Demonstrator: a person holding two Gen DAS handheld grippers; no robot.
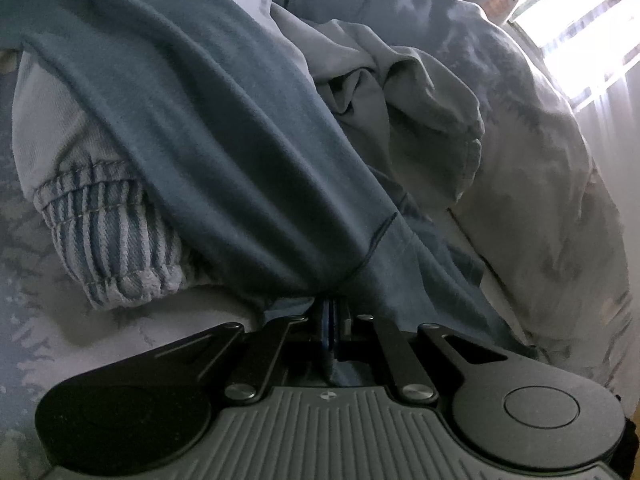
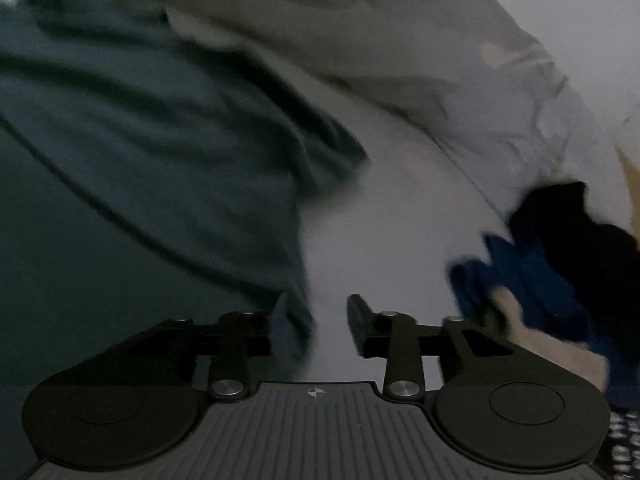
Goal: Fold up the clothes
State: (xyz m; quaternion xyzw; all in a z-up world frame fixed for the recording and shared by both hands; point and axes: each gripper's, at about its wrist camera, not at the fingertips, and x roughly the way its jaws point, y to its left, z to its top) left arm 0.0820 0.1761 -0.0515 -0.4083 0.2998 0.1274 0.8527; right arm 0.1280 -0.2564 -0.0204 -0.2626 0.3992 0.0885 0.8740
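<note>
No readable text, brand or numbers anywhere tbh. Only sign-ish thing is a tiny round crosshair mark on the ribbed grey gripper body [image 1: 329,397], same mark in the right wrist view [image 2: 316,393]. Clothes have no legible labels afaict.

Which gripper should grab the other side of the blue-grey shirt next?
Probably the right gripper: its jaws are open beside the soft blue-grey shirt. The left gripper is already shut on that shirt.

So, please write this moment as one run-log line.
left gripper: shut on blue garment | right gripper: open, at garment edge | fold: unfinished
</note>
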